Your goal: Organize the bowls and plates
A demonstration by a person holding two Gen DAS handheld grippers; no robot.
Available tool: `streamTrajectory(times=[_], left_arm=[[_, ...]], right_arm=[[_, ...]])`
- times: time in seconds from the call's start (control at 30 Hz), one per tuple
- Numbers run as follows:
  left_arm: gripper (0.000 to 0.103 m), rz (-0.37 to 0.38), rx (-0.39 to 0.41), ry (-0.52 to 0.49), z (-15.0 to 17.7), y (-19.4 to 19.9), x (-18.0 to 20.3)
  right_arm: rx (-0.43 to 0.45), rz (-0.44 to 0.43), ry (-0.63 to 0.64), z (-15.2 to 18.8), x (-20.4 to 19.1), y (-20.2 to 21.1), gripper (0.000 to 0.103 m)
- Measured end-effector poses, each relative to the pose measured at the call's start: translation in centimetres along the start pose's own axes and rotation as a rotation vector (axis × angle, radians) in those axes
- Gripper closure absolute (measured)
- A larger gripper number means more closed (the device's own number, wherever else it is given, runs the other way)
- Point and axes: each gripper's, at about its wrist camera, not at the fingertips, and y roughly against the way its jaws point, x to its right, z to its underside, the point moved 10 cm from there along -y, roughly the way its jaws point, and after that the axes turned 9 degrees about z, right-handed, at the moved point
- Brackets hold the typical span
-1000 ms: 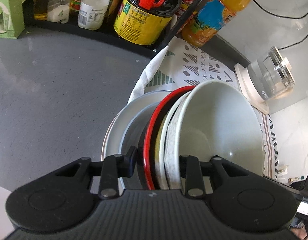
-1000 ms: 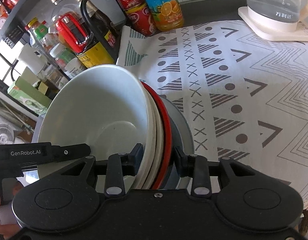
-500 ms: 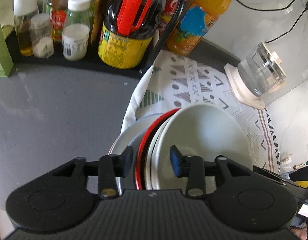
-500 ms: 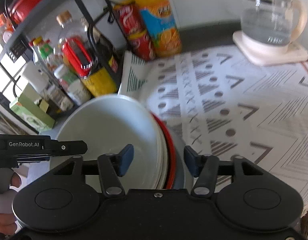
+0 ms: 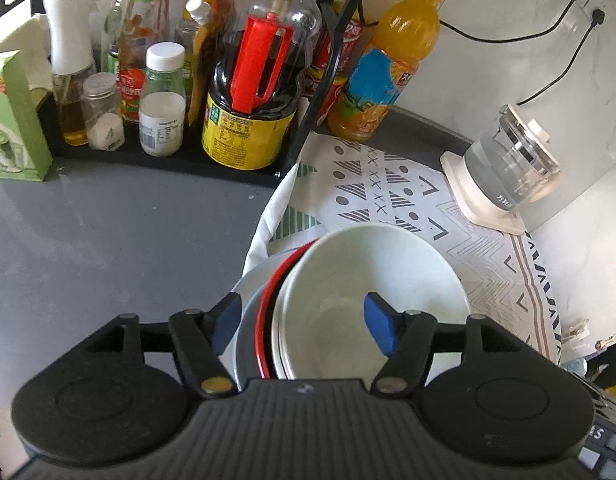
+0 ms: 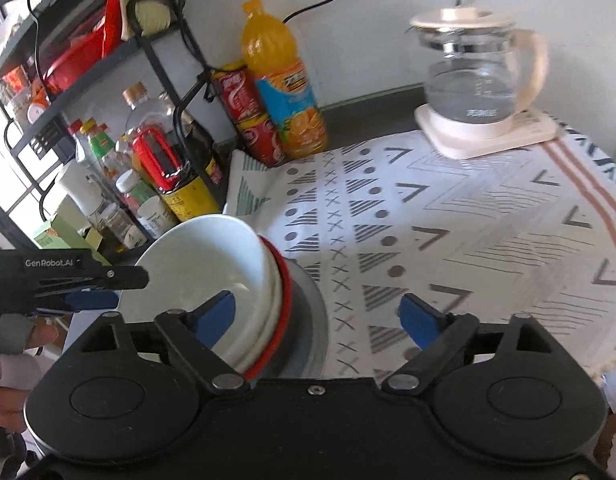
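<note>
A stack of dishes rests at the left edge of the patterned cloth: a white bowl (image 5: 371,292) on top, nested in more white bowls, a red-rimmed bowl (image 5: 264,320) and grey plates (image 5: 246,312) underneath. The white bowl also shows in the right wrist view (image 6: 204,264), with the red rim (image 6: 284,304) and a grey plate (image 6: 308,320). My left gripper (image 5: 304,324) is open and lifted above the stack. My right gripper (image 6: 319,316) is open above the stack's right side. Both hold nothing.
A black rack (image 5: 168,156) of sauce bottles and jars stands behind. An orange juice bottle (image 6: 284,84) and red cans (image 6: 248,112) stand by the wall. A glass kettle (image 6: 479,84) sits at the back right. The patterned cloth (image 6: 467,240) covers the counter's right part.
Both grippers were shut on the stack's rims. They have opened, let the stack go and risen away from it. The stack stays on the counter.
</note>
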Motion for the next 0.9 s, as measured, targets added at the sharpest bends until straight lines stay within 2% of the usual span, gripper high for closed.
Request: streamTrajectory(times=[0.33,0.53,0.77,0.83,0.9], left_arm=[[0.035,0.018,0.024,-0.053,3.7,3.2,2.7],[0.028,0.047,0.042,-0.089,5.8,5.7,4.5],[0.026,0.069,0.084,-0.121,8.0,8.7,6.2],[0.017,0.072,0.097,-0.140,8.7,9.5,6.7],[0.016,0.077,0.115,-0.158,9.4,10.3,7.3]], right_arm=[[0.092,0.076,-0.050,2.0,3.1,5.7,0.000],[0.151,0.117,-0.079,3.3,4.1,9.2,0.000],[0.224,0.157,-0.099,4.6,5.3,13.2,0.000],[0.239,0.166,-0.104,5.0,5.6,14.1,0.000],[0.252,0.175,-0.110,5.6,5.9,15.1,0.000]])
